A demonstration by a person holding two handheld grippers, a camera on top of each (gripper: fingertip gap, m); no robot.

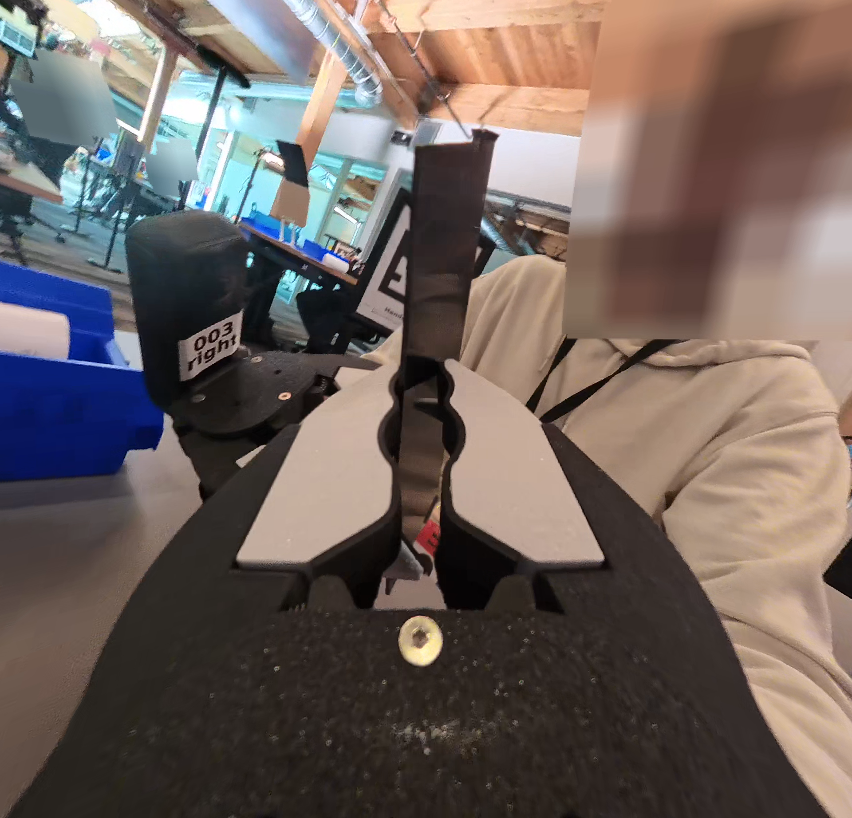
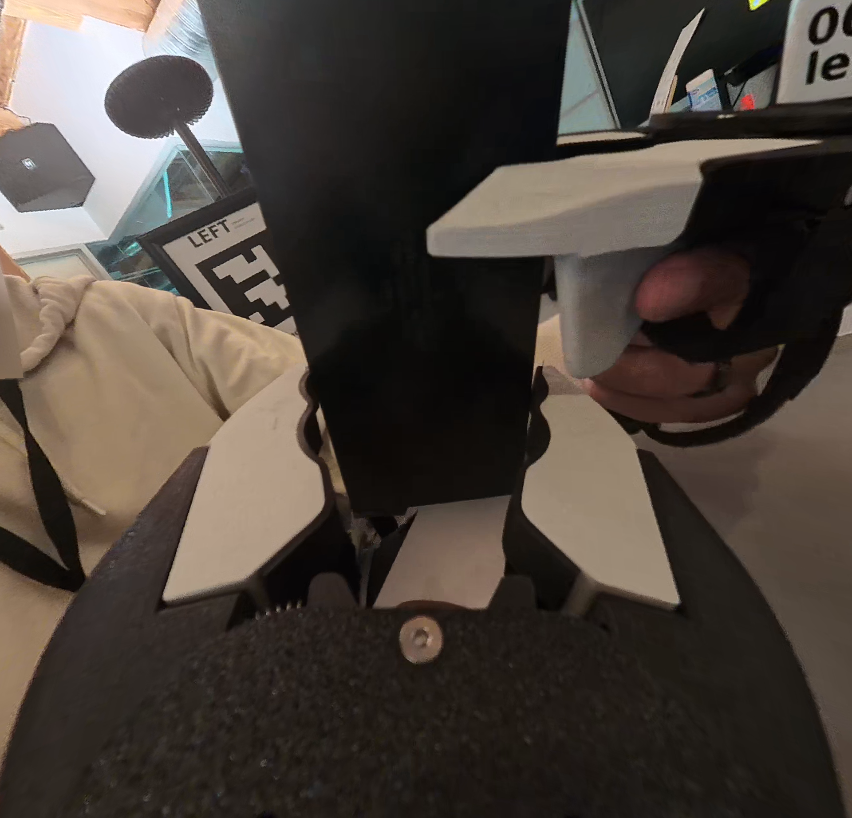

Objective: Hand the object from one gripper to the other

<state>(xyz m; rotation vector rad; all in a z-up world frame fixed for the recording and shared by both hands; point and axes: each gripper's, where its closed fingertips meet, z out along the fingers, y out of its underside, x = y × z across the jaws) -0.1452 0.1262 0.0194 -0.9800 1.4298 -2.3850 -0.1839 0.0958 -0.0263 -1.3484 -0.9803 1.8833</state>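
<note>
Standing between both jaws: black slab (image 1: 442, 252)

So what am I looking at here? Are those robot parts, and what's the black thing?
No robot: a person in a cream hoodie holds two hand tools, each with a two-finger claw and a camera looking along its fingers. One picture comes from each tool.

In the left tool's picture, the left claw is shut on the thin edge of a flat black slab that stands upright.

In the right tool's picture, the right claw flanks the slab's wide face. I cannot tell whether it squeezes. The left claw comes in from the side there, with the person's hand on its grip.

A blue bin sits on the grey table.
</note>
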